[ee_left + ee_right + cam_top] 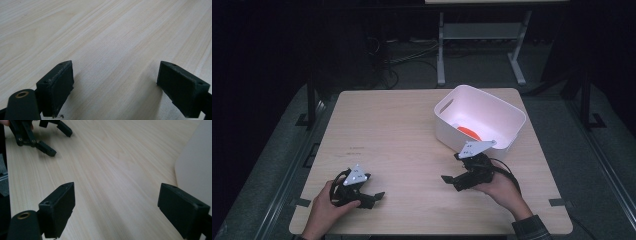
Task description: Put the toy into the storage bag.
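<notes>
On the pale wooden table (402, 130), both hand-held grippers rest low at the near edge; left gripper (374, 196) jaws spread wide, nothing between them; right gripper (451, 180) likewise wide apart and empty, just beside the white plastic tub (507, 112); an orange object (469, 133) lies inside the tub.

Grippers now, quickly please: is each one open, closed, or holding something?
Left gripper: open, holding nothing.
Right gripper: open, holding nothing.

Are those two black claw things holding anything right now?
No. The left gripper and right gripper both stand open over bare table, nothing between the jaws. An orange thing lies in the white bin.
</notes>
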The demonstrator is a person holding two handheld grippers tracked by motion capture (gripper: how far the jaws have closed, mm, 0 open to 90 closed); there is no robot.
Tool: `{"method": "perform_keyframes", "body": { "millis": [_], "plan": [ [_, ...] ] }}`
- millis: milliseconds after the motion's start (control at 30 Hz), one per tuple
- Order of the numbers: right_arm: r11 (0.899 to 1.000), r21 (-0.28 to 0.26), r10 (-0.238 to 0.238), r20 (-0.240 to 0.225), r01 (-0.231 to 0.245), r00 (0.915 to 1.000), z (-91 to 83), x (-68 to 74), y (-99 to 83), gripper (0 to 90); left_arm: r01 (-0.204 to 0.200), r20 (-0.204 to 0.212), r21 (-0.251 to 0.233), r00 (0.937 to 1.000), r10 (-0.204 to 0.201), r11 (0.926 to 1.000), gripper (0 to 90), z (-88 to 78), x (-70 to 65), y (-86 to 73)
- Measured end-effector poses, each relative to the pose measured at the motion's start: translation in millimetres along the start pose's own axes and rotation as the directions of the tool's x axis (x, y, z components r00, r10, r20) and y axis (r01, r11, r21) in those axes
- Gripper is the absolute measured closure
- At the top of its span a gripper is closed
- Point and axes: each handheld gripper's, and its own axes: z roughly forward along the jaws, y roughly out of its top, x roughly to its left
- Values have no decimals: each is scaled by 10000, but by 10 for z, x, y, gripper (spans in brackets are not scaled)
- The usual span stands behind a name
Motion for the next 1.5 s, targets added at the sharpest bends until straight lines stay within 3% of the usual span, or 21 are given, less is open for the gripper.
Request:
{"method": "perform_keyframes", "body": {
  "millis": [267,633,1200,1500],
  "plan": [
    [9994,344,54,166,-59,9998,102,35,-153,138,0,5,8,10000,0,10000,129,-1,-1,-1],
    [9992,403,46,263,-57,9996,174,81,-331,131,-37,11,74,10000,37,10000,129,-5,2,0],
    [9979,513,352,847,-397,9958,197,88,-686,94,-35,12,67,10000,35,10000,129,-4,2,0],
    [9957,653,566,1359,-660,9891,171,64,-879,73,-37,11,62,10000,37,10000,129,-4,2,-1]
  ]
}}
